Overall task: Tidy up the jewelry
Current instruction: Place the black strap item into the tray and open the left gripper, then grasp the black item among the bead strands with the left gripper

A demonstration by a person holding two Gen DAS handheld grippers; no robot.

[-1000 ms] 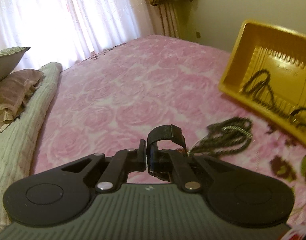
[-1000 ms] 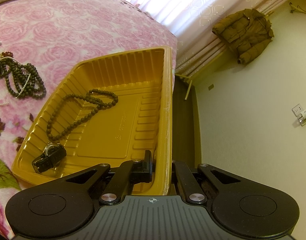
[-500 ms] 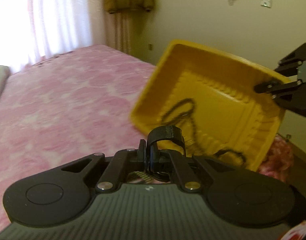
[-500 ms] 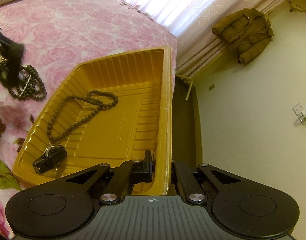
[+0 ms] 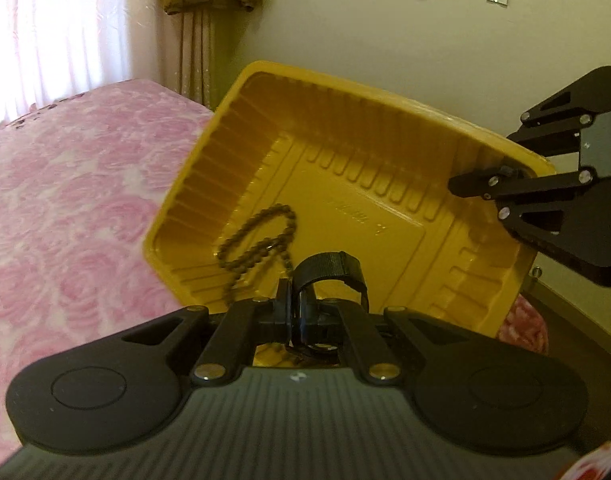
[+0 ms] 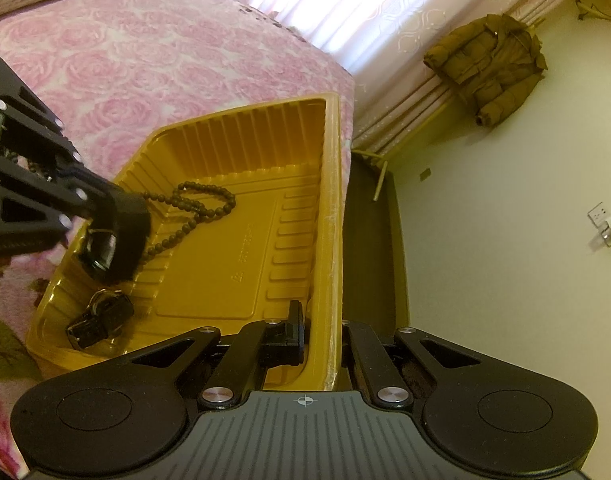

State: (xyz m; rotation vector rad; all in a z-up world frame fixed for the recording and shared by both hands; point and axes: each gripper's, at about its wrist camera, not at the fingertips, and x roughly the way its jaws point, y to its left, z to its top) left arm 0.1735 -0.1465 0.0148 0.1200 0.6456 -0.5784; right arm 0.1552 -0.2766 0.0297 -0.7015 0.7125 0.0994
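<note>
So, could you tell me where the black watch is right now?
In the left gripper, hanging over the yellow tray's left end, above another watch beside the bead necklace.

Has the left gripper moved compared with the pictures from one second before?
Yes. In the right wrist view the left gripper has come from the pink bedspread over the yellow tray.

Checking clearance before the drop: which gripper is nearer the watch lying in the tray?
Left. The left gripper hangs just above the watch, carrying another. The right gripper grips the tray rim at the opposite side.
</note>
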